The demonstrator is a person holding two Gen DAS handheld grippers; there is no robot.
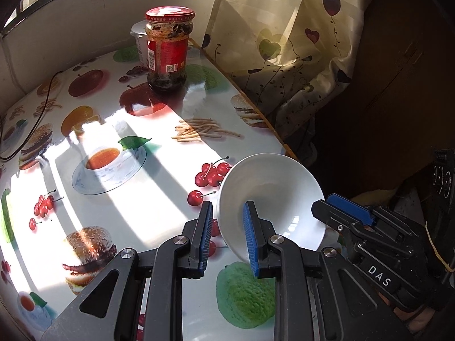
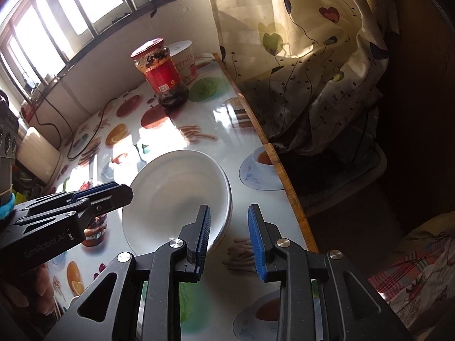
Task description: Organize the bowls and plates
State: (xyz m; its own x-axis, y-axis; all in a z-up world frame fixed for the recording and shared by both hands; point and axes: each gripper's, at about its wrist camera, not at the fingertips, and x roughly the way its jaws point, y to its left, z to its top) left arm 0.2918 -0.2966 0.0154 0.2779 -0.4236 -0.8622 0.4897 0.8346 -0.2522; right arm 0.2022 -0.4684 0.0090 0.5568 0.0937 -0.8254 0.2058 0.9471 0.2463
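A plain white glossy bowl (image 1: 270, 196), wide-rimmed and empty, sits tilted near the right-hand edge of the table (image 1: 159, 130), whose shiny cloth is printed with burgers, cherries, fries and teacups. From the right wrist view it looks like two such bowls nested, a second rim showing beneath the first.

The left gripper (image 1: 227, 236) has its blue pads either side of the bowl's near rim, one inside and one outside; the jaws are narrow, seemingly closed on the rim. The right gripper (image 2: 229, 241) straddles the opposite rim, jaws similarly narrow, but whether its pads press the bowl I cannot tell.

Farther back stand a red-lidded sauce jar (image 1: 167, 48) and a white tub (image 2: 184, 62), beside a heart-patterned curtain (image 1: 284, 34).
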